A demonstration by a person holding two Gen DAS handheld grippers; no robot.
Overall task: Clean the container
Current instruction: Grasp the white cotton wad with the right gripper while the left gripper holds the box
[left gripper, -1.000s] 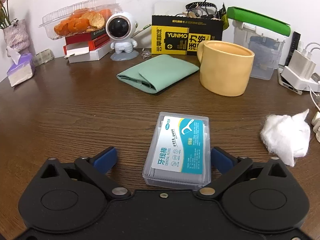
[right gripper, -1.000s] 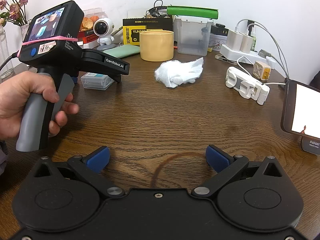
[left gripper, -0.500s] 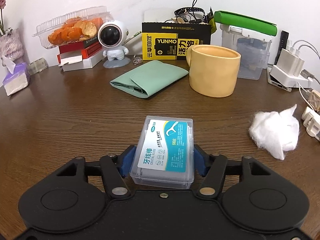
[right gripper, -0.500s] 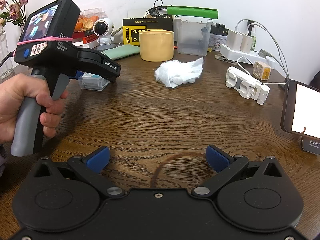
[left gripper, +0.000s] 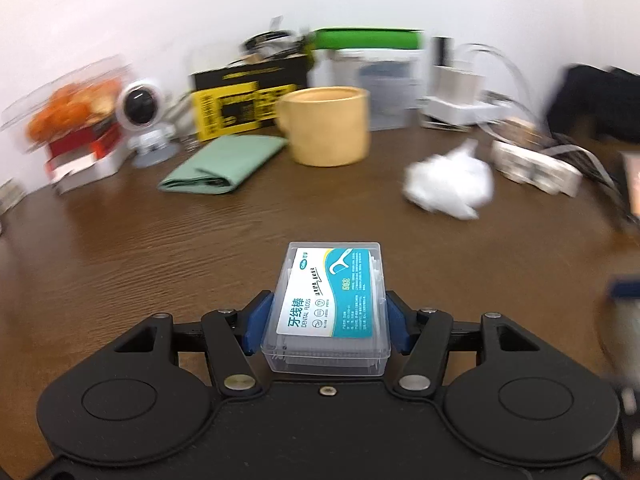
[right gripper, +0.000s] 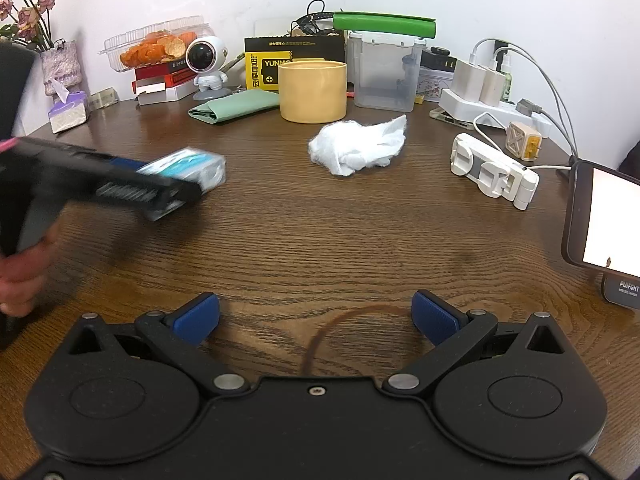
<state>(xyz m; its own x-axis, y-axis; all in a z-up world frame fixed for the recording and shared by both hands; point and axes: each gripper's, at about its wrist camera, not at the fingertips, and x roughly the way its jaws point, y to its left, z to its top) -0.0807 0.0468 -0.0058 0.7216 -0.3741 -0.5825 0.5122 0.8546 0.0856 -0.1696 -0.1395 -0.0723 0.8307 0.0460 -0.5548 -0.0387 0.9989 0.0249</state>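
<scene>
My left gripper (left gripper: 326, 322) is shut on a clear plastic dental floss box (left gripper: 330, 304) with a white and teal label, and holds it above the wooden table. In the right wrist view the box (right gripper: 188, 172) shows blurred at the left, tilted in the left gripper (right gripper: 160, 188). A crumpled white wipe (right gripper: 358, 146) lies mid-table, right of the box; it also shows in the left wrist view (left gripper: 448, 184). My right gripper (right gripper: 316, 318) is open and empty, low over the table's near side above a brown ring stain (right gripper: 332, 332).
A yellow cup (right gripper: 313, 90), a folded green cloth (right gripper: 236, 106), a clear bin with a green lid (right gripper: 386, 68), a yellow-black box and a white astronaut figure (right gripper: 206, 66) stand at the back. Chargers and cables (right gripper: 492, 88), a white clip device (right gripper: 494, 170) and a phone (right gripper: 604, 220) are at right.
My left gripper closed on the floss box, lifted it off the table and swung it to the right and nearer. My right gripper has not moved.
</scene>
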